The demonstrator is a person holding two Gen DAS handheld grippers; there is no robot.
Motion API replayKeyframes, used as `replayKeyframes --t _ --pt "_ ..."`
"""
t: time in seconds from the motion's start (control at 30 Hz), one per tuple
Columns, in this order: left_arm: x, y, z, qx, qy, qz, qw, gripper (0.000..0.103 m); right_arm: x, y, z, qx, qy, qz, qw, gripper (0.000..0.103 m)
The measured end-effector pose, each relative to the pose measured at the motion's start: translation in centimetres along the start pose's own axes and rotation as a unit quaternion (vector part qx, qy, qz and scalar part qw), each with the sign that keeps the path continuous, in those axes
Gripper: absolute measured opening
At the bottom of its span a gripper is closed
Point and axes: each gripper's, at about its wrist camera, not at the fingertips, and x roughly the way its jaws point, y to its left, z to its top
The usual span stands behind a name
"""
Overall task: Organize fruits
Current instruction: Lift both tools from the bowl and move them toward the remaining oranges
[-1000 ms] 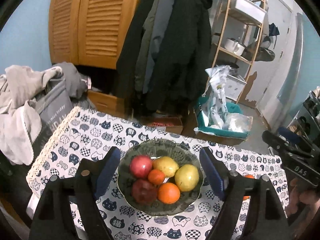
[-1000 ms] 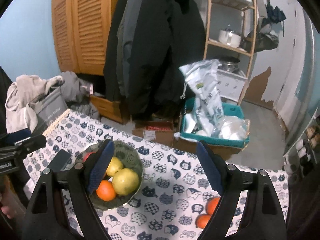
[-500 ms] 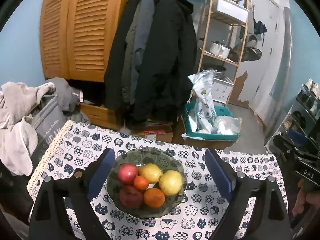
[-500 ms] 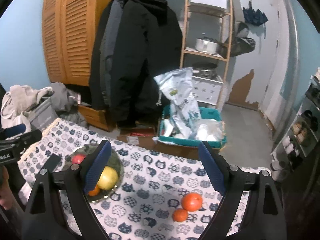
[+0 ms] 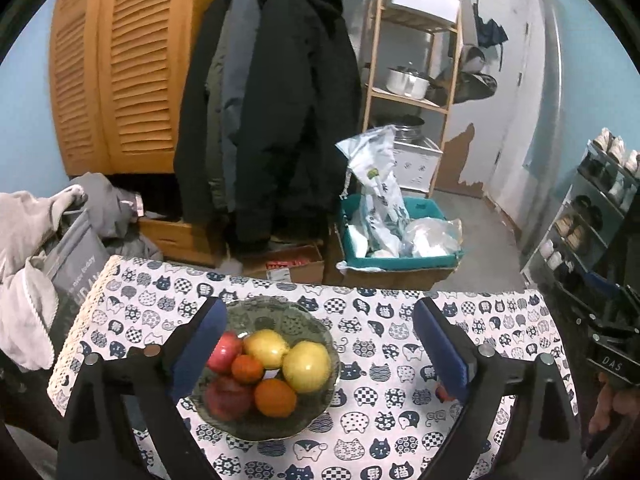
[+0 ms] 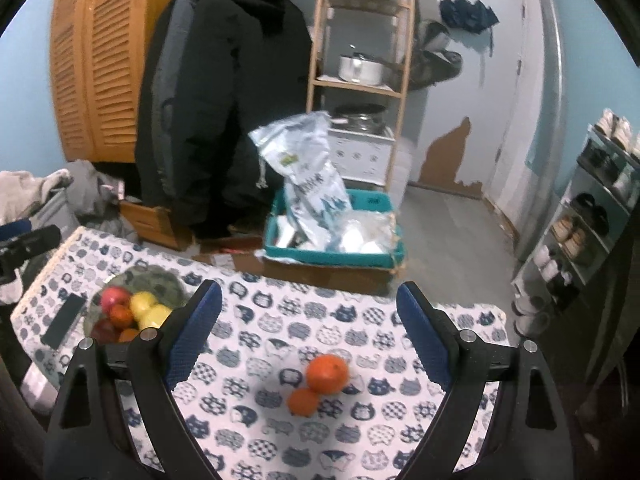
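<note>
A dark glass bowl (image 5: 256,426) sits on the cat-print tablecloth (image 5: 372,344). It holds two red apples (image 5: 225,351), two yellow fruits (image 5: 306,366) and two oranges (image 5: 275,398). My left gripper (image 5: 320,312) hangs above and behind the bowl. Its jaws are opening and nothing is gripped. In the right wrist view two loose oranges (image 6: 327,374) lie touching on the cloth, below and ahead of my right gripper (image 6: 309,292), which is open and empty. The bowl (image 6: 160,280) shows at the left there.
A dark phone (image 6: 64,320) lies left of the bowl. Beyond the table's far edge stand a teal bin (image 5: 400,262) of bags, a cardboard box (image 5: 294,266), hanging coats (image 5: 272,112) and a wooden shelf (image 5: 416,80). Clothes (image 5: 28,248) are piled at the left and a shoe rack (image 5: 592,216) stands at the right.
Both grippers drew back and rose, so more table shows. The left jaws spread wider. The right view swung right, from the bowl to the two loose oranges.
</note>
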Motion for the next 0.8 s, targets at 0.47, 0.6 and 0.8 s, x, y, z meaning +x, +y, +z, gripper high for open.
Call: replayKeyframes --t 0.47,0.6,0.8 --pt "6.1 -6.0 -1.3 0.047 0.063 -0.013 0.9968 0.1 2.8 -5.4 -3.2 0.046 0.049 -0.026 0.997 0.088" --pt "7.9 -7.0 -1.8 0.057 0.081 -0.014 0.995 0.1 3.9 -6.0 -3.9 0.053 0.063 -0.025 0.996 0.088" --pt "10.1 -8.1 -2.7 0.069 0.097 -0.012 0.9928 0.101 6.0 -6.7 -4.9 0.064 0.087 -0.019 0.994 0.088"
